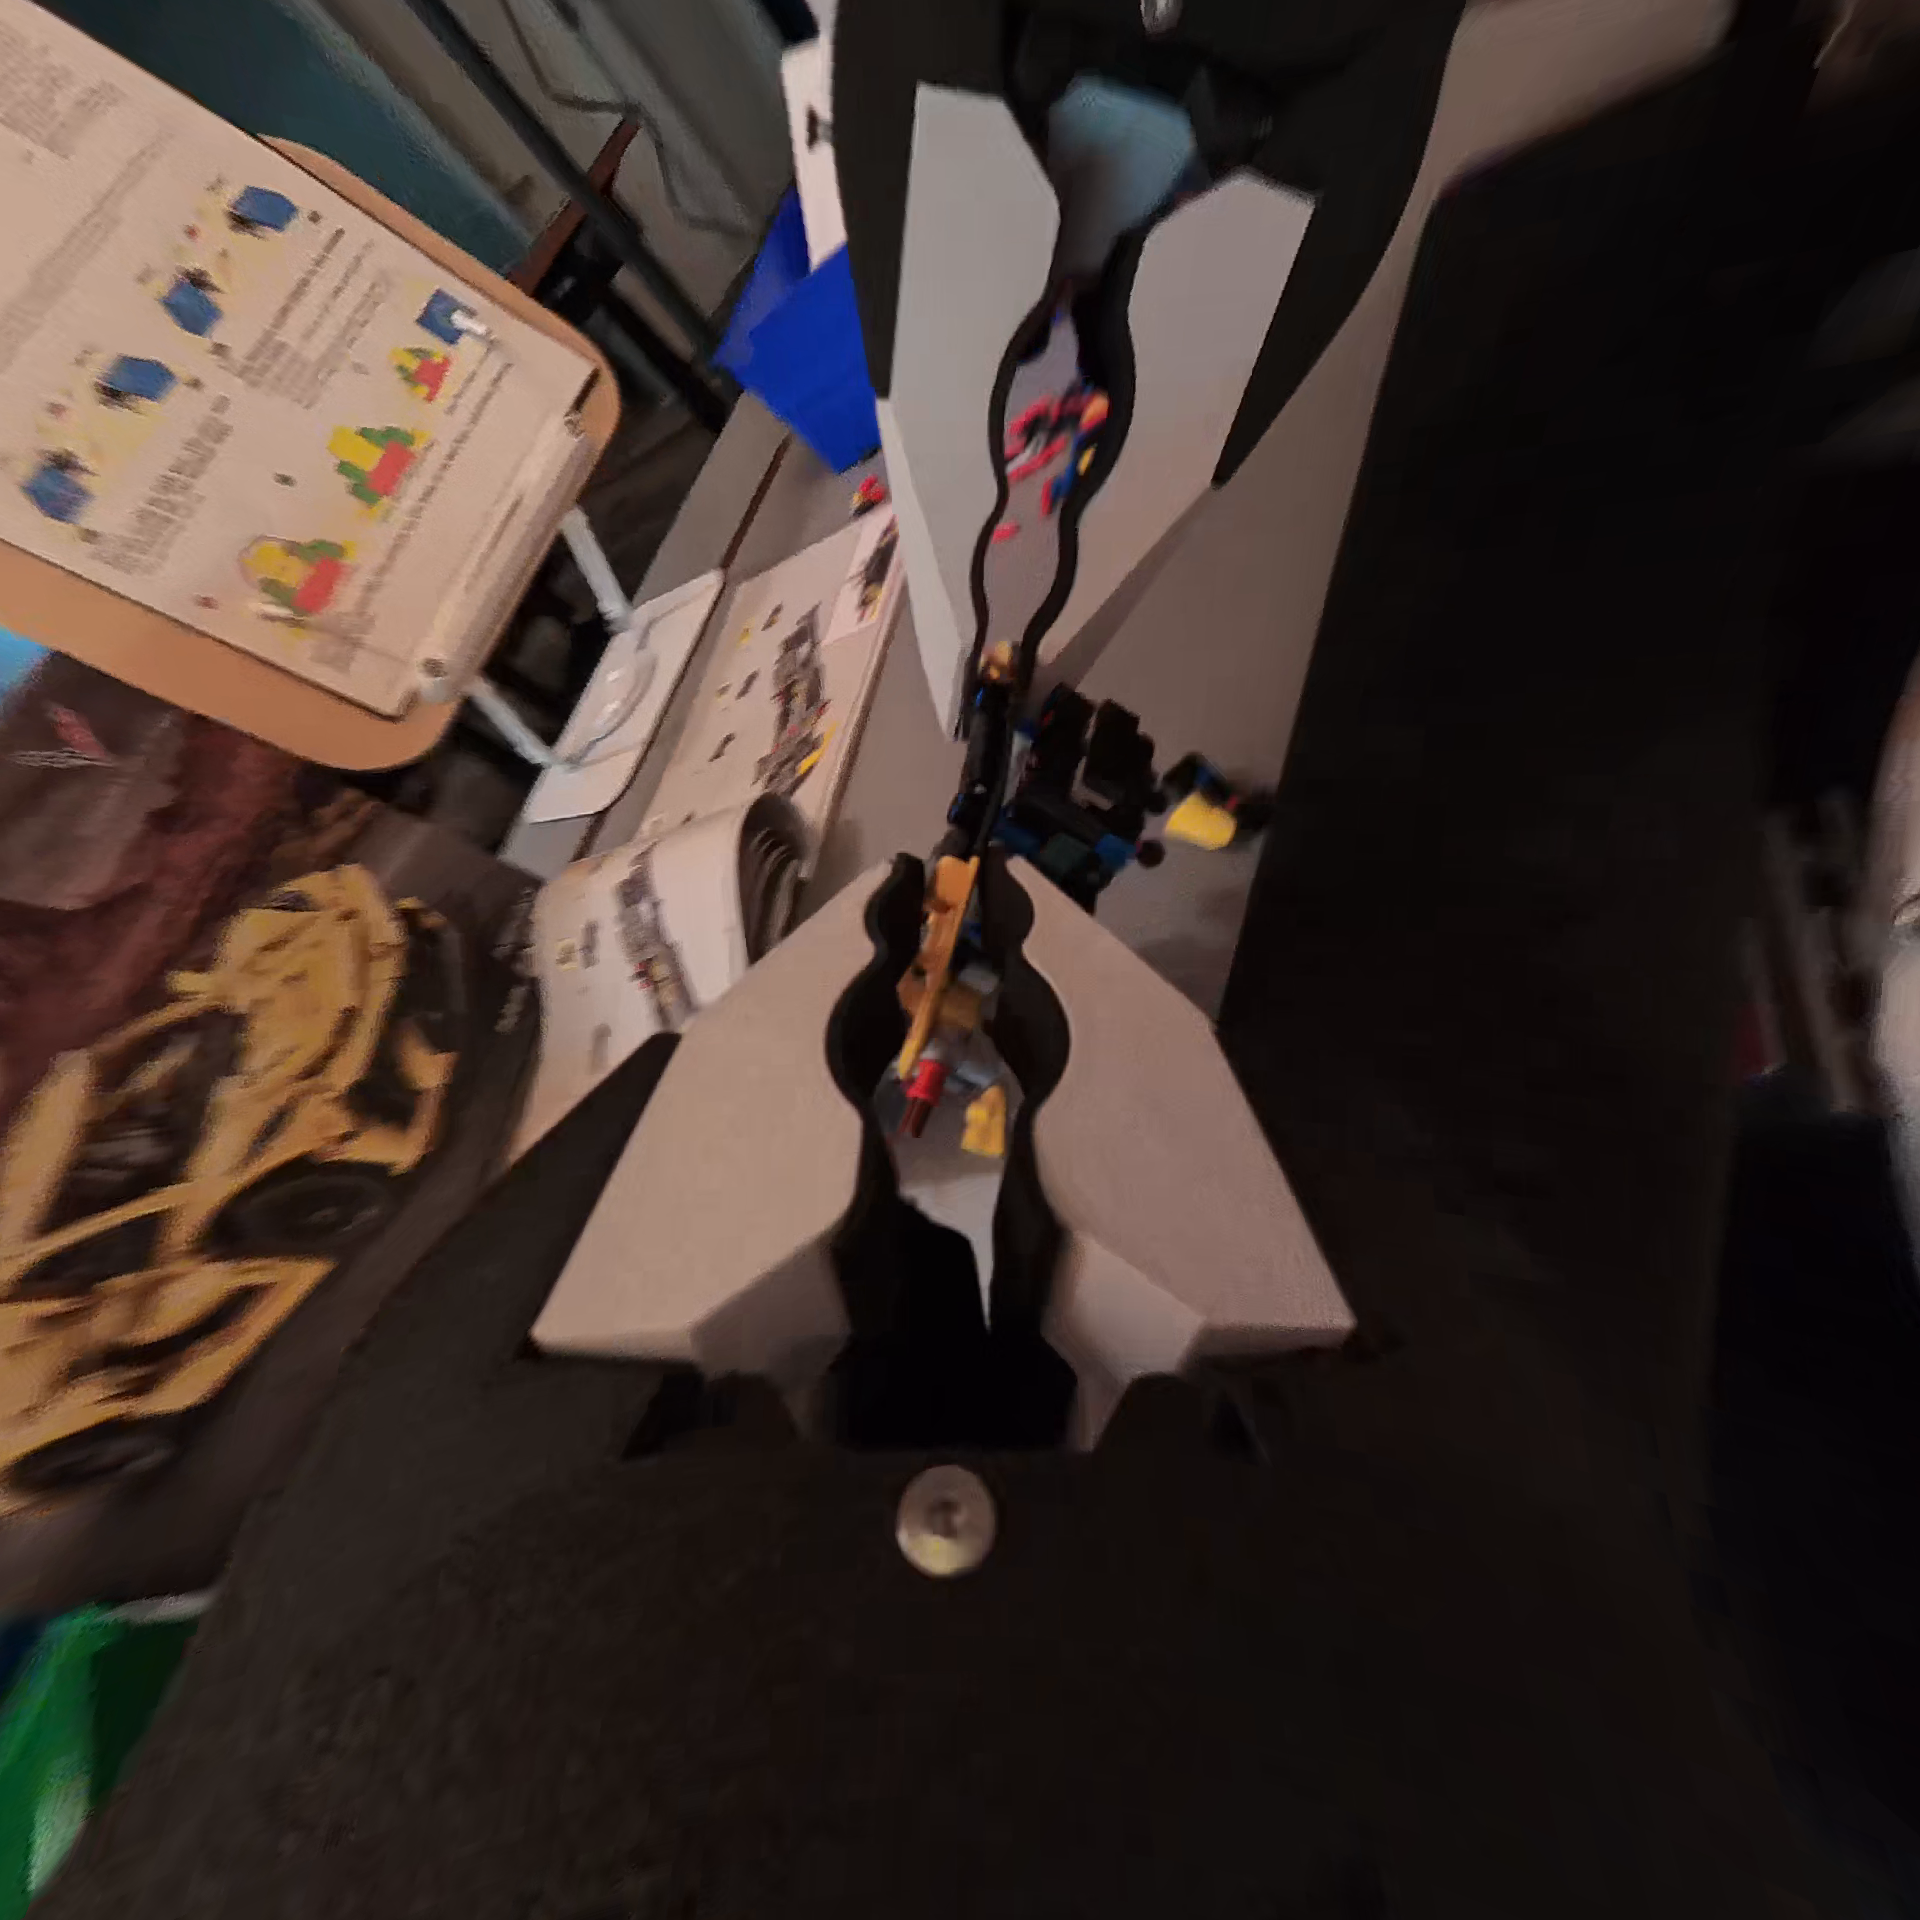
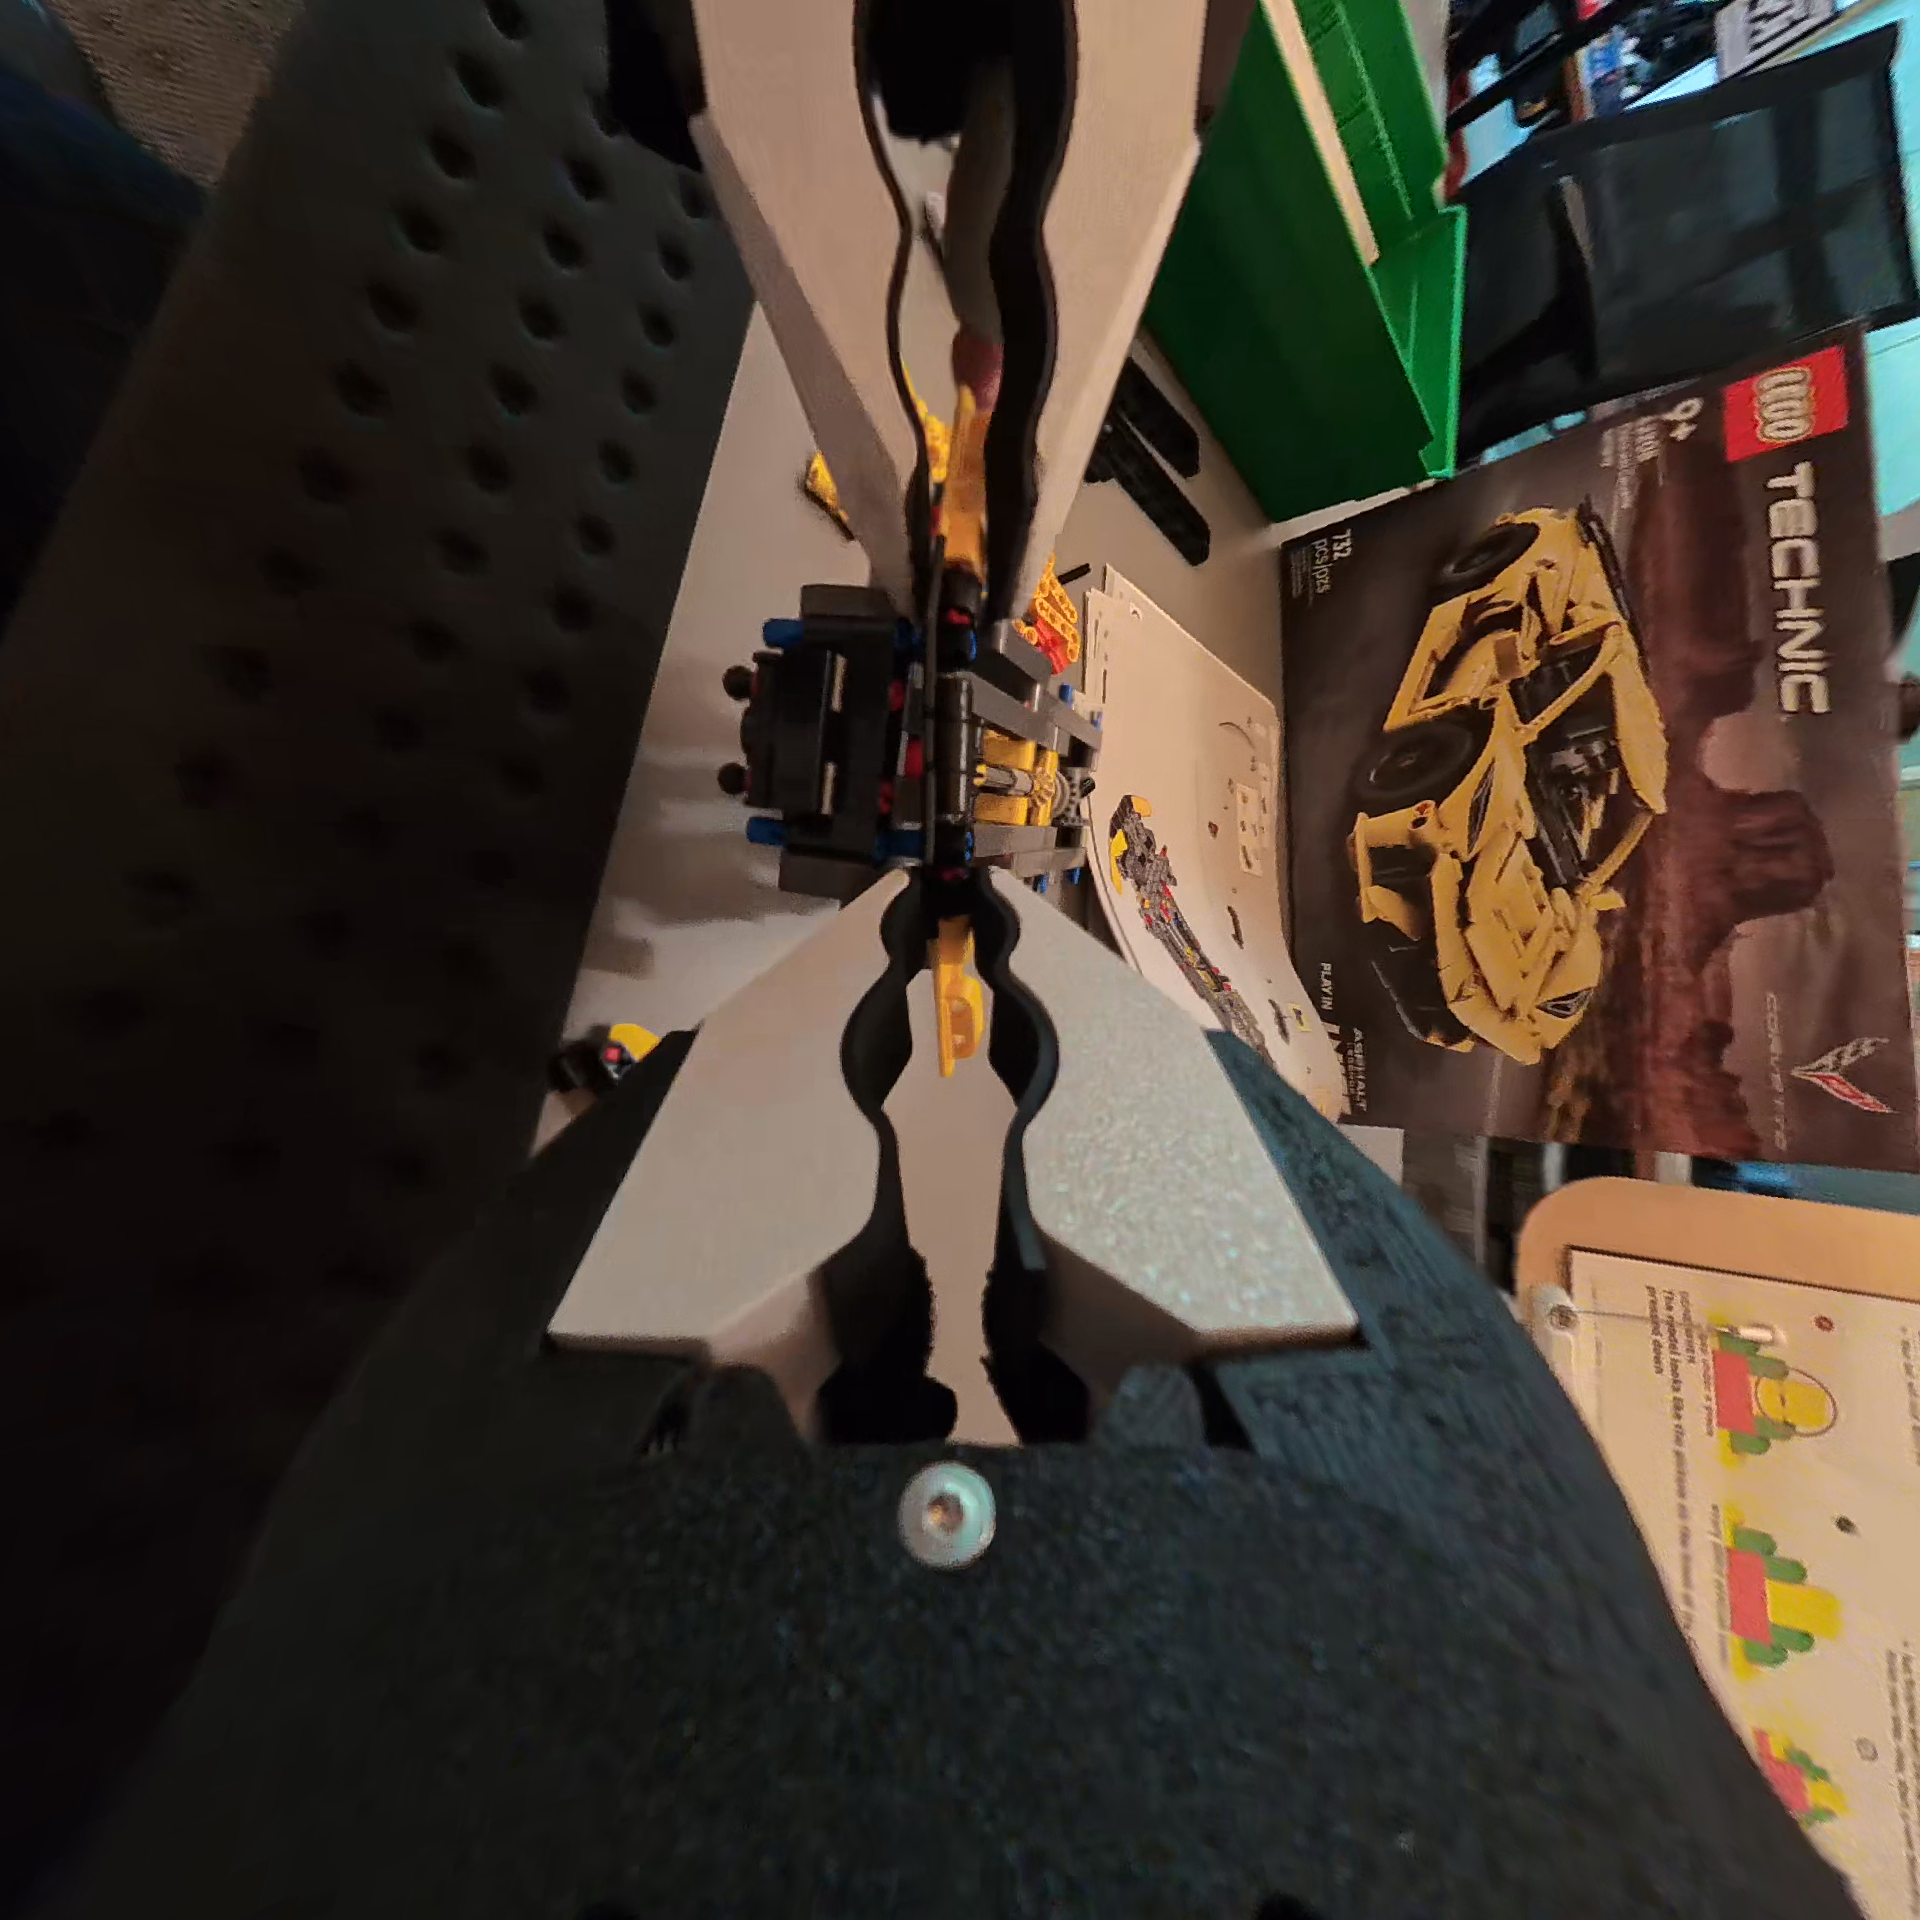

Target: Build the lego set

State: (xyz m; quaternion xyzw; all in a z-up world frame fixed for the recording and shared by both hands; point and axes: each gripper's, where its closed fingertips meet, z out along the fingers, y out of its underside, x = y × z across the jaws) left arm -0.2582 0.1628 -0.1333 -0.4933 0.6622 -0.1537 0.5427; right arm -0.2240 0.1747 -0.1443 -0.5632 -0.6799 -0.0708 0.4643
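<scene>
A partly built lego assembly of black, grey and yellow parts with blue and red pins hangs between my two grippers, which face each other over the grey table. My right gripper is shut on a yellow beam at its near end. My left gripper comes in from the top, shut on the far end. In the left wrist view my left gripper is shut on a yellow part of the assembly. The right gripper grips it from above.
The lego box with a yellow car picture and an open instruction booklet lie beside the work spot. A clipboard with a sheet stands at the left. Also in view are a green bin, a blue bin and loose bricks. My hands' fingertips stand some 5 centimeters from each other.
</scene>
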